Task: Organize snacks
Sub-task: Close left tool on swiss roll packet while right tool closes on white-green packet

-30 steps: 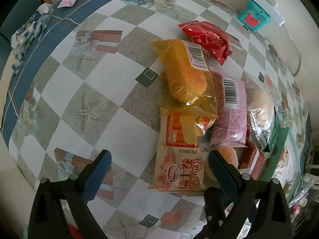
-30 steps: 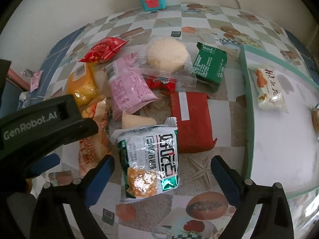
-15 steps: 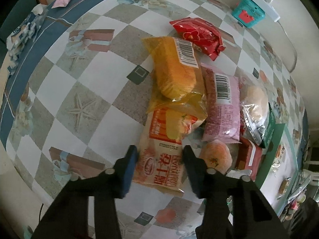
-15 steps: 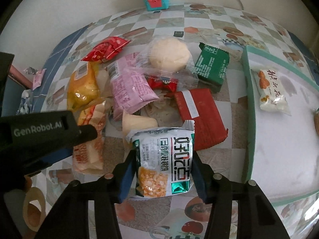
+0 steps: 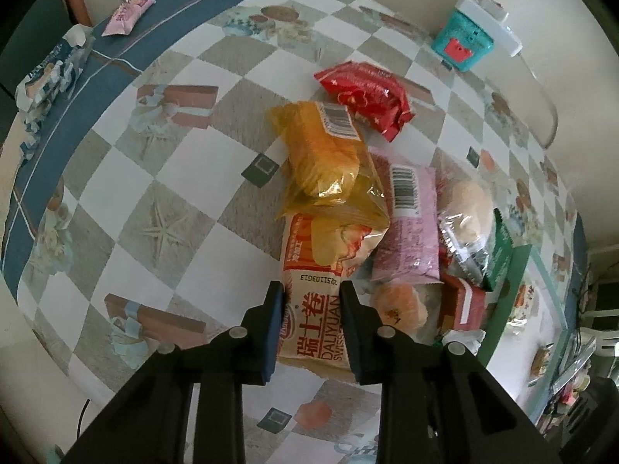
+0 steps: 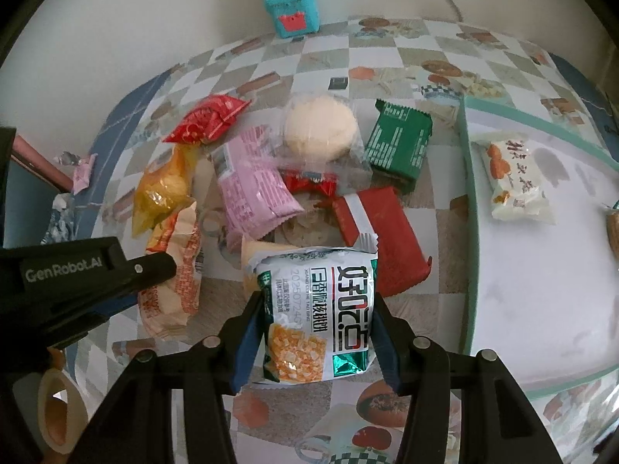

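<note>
Snacks are lying heaped on the checkered tablecloth [image 5: 185, 178], overlapping so lower packs are partly hidden. At 3 o'clock a green-rimmed tray [image 6: 470, 232] is running off-frame. The left gripper [image 5: 312, 323], pointing steeply down, is pinching the orange Swiss-roll pack [image 5: 315, 309]; the right gripper [image 6: 315, 332] is clamping the white-green pack [image 6: 321, 309].

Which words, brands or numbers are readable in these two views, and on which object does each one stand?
"GenRobot.AI": side of the left gripper.
"DALIYUAN" and "SWISS", cut off: orange swiss roll packet between the left gripper's pads.
"20250724", last digits unclear: white and green snack packet in the right gripper.
Barcode digits on the yellow packet and pink packet: too small.
</note>
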Demonstrator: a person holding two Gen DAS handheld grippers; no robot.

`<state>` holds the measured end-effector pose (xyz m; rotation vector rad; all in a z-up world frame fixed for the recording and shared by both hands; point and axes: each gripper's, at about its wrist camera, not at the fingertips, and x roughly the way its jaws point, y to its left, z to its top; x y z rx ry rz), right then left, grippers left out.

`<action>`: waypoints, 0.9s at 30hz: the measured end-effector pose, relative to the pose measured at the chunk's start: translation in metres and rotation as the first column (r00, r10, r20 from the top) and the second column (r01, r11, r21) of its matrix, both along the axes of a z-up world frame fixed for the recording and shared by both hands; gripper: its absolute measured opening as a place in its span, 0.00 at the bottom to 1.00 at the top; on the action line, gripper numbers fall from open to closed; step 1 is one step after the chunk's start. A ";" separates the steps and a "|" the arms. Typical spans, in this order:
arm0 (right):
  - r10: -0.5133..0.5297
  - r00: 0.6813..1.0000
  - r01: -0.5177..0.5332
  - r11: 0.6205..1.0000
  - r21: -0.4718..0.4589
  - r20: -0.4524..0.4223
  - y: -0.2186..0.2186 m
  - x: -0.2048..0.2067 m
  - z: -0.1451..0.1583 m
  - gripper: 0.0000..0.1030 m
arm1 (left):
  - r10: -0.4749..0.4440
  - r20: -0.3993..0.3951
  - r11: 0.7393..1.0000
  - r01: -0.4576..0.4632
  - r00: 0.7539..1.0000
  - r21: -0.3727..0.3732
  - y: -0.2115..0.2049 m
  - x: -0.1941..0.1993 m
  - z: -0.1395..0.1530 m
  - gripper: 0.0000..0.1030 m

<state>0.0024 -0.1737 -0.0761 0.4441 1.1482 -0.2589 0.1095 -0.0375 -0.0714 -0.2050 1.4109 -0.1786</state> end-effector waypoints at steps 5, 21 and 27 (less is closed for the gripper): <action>-0.021 0.999 0.021 1.000 0.002 0.041 -0.005 -0.001 0.013 0.53 | 0.018 0.030 1.000 -0.018 0.999 -0.006 0.009 -0.003 0.015 0.29; -0.121 0.989 0.119 0.992 0.034 0.089 -0.040 -0.015 0.029 0.53 | 0.026 0.106 1.000 -0.025 0.994 -0.012 0.009 -0.011 0.030 0.16; -0.120 0.990 0.118 0.992 0.043 0.073 -0.042 -0.015 0.024 0.53 | 0.013 0.050 0.999 -0.015 0.999 0.034 0.012 -0.011 0.012 0.65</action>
